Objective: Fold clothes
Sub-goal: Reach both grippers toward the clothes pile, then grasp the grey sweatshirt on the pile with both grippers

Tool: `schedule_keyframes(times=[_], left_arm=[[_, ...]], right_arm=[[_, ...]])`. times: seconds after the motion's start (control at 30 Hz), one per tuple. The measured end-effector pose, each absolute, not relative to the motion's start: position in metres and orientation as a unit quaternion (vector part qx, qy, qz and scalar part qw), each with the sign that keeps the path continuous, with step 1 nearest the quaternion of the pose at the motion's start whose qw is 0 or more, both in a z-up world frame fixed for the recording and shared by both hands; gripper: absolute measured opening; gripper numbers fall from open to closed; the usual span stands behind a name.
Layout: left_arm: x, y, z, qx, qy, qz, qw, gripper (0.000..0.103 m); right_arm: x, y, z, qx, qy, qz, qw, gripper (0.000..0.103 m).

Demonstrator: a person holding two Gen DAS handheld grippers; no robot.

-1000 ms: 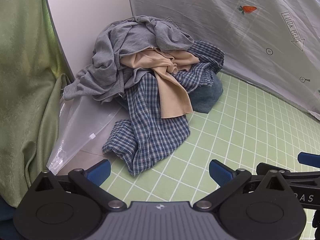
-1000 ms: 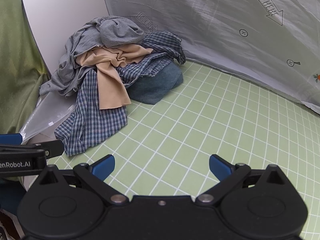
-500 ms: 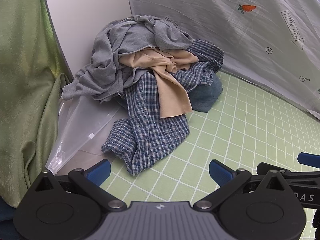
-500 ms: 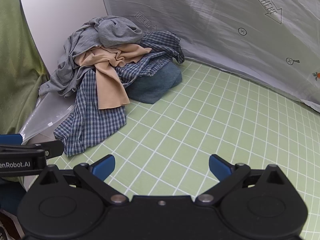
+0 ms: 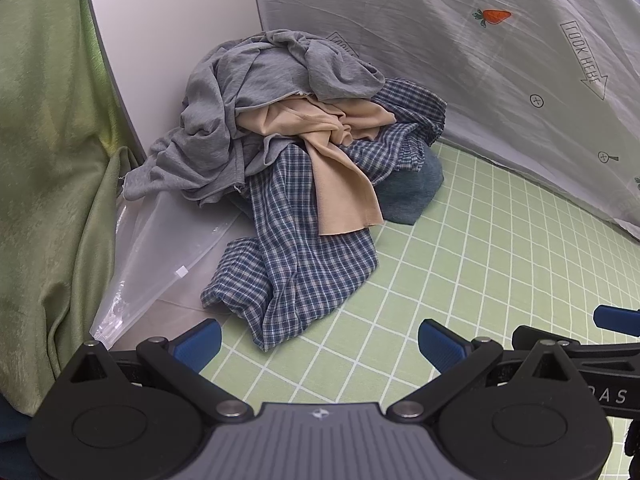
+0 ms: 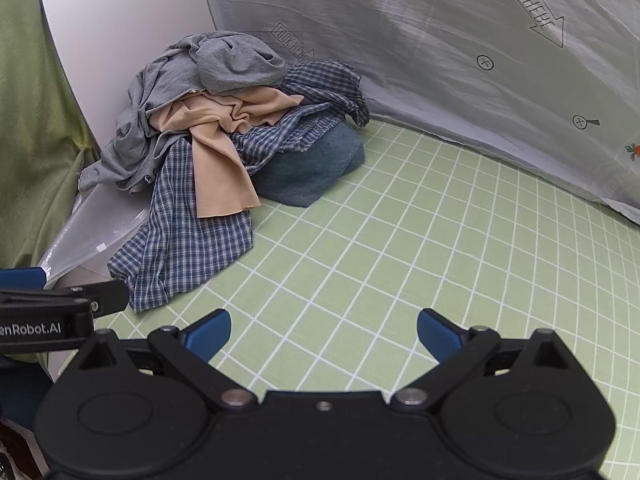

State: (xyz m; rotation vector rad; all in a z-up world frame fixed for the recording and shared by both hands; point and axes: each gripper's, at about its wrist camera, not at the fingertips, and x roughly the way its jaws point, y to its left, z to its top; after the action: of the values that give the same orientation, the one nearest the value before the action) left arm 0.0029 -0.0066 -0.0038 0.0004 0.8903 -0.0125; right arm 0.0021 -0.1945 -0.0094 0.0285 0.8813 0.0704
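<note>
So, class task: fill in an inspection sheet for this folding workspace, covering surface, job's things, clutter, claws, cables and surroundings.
Surface: green grid mat, mostly bare.
Job's things: one heap in the corner; grey garment on top, beige garment draped over the blue checked shirt, dark blue cloth underneath.
Clutter: clear plastic bag beside the heap.
Claws: left claw and right claw both open, empty, short of the heap.
Cables: nothing seen.
Surroundings: printed grey sheet, white wall, green curtain.

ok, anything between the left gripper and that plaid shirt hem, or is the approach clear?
Nothing visible. The left gripper is open over bare green grid mat, and the plaid shirt hem lies just ahead, uncovered. The plastic bag lies off to the side.
</note>
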Motion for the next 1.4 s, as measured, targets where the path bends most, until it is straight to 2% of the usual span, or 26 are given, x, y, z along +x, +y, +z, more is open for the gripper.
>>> schedule_keyframes(times=[0.53,0.77,0.97,1.27,1.4], left_arm=[[0.003,-0.002,-0.014,-0.002,0.455,0.000,0.891,0.103],[0.025,0.010,-0.020,-0.016,0.474,0.013,0.881,0.103],[0.081,0.034,-0.009,-0.035,0.459,0.037,0.887,0.103],[0.213,0.088,0.005,-0.078,0.427,0.098,0.896,0.101],[0.261,0.106,0.003,-0.088,0.427,0.099,0.895,0.089]], right_arm=[[0.007,-0.189,-0.019,0.019,0.447,0.043,0.893,0.098],[0.034,-0.176,-0.027,0.001,0.464,0.059,0.884,0.098],[0.088,-0.159,-0.023,-0.029,0.459,0.074,0.885,0.098],[0.230,-0.128,0.008,-0.046,0.408,0.091,0.907,0.094],[0.297,-0.112,0.022,-0.053,0.383,0.096,0.917,0.089]])
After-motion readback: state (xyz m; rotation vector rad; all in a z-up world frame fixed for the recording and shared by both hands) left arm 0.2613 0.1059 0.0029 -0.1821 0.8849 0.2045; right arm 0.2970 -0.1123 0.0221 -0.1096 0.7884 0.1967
